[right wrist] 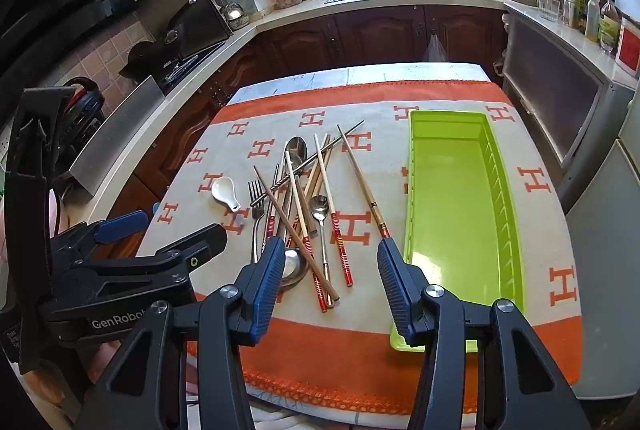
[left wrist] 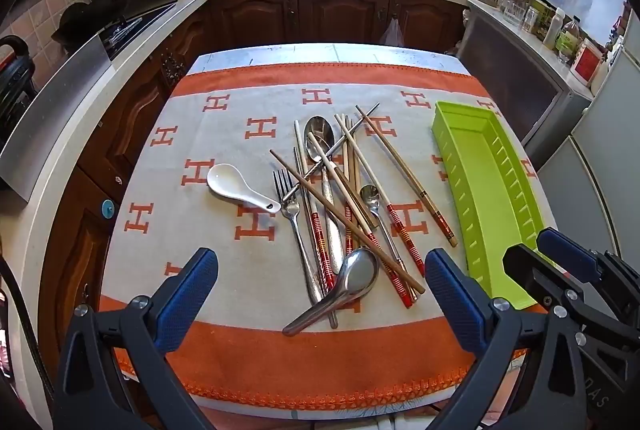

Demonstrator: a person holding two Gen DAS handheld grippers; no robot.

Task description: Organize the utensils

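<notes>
Both tools, left tool (left wrist: 320, 294) & right tool (right wrist: 326, 286), are hanging released over the surface w/ nothing gripped. The utensils (left wrist: 340, 205) are lying crossed at 12 o'clock of the left tool, tray (left wrist: 486, 189) at 2; they're looking light, stiff, slick, so probably best pinching one chopstick (left wrist: 408, 177) mid-shaft.

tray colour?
Lime green tray, inside bare; clearest in the right wrist view.

Bare cloth is lying open at 6 o'clock before the pile of utensils (left wrist: 336, 205), the white spoon (left wrist: 236, 183) is sitting apart at 9 o'clock, and the green tray (right wrist: 452, 213) is walling off 3 o'clock, leaving a narrow lane beside the outermost chopstick (right wrist: 362, 181).
</notes>
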